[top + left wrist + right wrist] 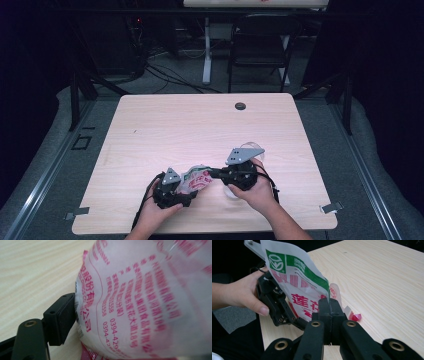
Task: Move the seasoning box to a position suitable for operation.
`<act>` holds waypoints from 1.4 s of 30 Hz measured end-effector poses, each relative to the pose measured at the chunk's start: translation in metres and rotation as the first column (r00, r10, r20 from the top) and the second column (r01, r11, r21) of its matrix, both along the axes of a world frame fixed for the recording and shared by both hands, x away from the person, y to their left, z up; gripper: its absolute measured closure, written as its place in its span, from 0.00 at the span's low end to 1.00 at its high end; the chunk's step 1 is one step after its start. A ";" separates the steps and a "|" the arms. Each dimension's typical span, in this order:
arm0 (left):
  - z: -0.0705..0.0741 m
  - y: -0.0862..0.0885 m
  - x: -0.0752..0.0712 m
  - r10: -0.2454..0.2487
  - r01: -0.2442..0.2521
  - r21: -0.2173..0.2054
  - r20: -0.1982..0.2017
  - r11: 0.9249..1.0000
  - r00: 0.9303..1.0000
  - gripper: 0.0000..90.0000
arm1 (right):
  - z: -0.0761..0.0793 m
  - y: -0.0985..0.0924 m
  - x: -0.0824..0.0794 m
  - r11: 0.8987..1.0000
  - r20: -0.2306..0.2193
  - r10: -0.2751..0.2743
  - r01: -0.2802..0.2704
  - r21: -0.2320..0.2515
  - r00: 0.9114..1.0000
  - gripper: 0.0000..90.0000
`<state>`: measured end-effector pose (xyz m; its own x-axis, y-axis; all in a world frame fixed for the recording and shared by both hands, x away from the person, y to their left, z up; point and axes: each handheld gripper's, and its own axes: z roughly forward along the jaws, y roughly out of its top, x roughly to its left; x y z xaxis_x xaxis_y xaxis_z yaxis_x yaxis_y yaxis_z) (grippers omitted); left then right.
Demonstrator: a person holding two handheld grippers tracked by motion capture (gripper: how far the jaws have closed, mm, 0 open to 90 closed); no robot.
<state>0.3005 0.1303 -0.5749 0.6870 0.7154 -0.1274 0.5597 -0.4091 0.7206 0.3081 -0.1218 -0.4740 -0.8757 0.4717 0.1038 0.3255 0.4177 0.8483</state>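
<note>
Left hand-held gripper (186, 197) low at near edge of wooden surface (200, 120), jaws spread wide around printed plastic bag (196, 181); one black pad (61, 318) seen touching bag's side in left gripper view, other pad hidden, so grip unclear. Bag off the surface, spanned between both tools, white w/ red print and green band at top. Right hand-held gripper (216, 174) just right of bag, jaws fully together, pinched on bag's edge (329, 302). Clear cup-like item (252, 148) behind right hand, too blurred to identify

A pale wooden table (165, 125) bears a clear plastic cup (251, 148) near its front.
</note>
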 end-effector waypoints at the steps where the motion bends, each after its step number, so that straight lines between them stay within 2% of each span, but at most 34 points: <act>1: -0.002 -0.001 0.000 -0.001 0.001 0.002 -0.003 1.000 1.000 0.25 | 0.000 0.000 0.000 1.000 0.000 0.001 -0.001 -0.001 1.000 1.00; 7: -0.007 -0.002 0.002 -0.001 0.002 0.014 -0.025 1.000 1.000 0.25 | -0.001 -0.001 0.000 1.000 -0.003 0.000 0.000 0.003 1.000 1.00; 12: -0.010 -0.003 0.001 0.006 -0.006 0.029 0.002 1.000 1.000 0.26 | -0.001 -0.002 0.000 1.000 -0.003 0.000 0.000 -0.002 1.000 1.00; 15: -0.013 -0.004 0.000 -0.005 0.004 0.033 0.034 0.999 0.999 0.26 | -0.001 -0.002 0.001 1.000 -0.001 -0.003 0.003 -0.002 1.000 1.00; 22: -0.013 -0.007 -0.001 -0.005 0.001 0.060 0.063 0.998 0.998 0.32 | -0.001 -0.002 0.001 1.000 -0.003 -0.004 0.004 0.000 1.000 1.00; 25: -0.013 -0.008 -0.002 -0.011 0.005 0.082 0.073 0.997 0.997 0.35 | -0.001 -0.002 0.001 1.000 -0.003 -0.006 0.006 -0.001 1.000 1.00; 33: -0.013 -0.007 -0.002 -0.005 -0.001 0.084 0.078 0.996 0.997 0.39 | -0.001 -0.002 0.001 1.000 -0.001 -0.007 0.007 0.006 1.000 1.00; 42: -0.012 -0.007 -0.004 0.010 -0.018 0.086 0.092 0.996 0.996 0.48 | -0.001 -0.002 0.001 1.000 -0.001 -0.008 0.008 0.012 1.000 1.00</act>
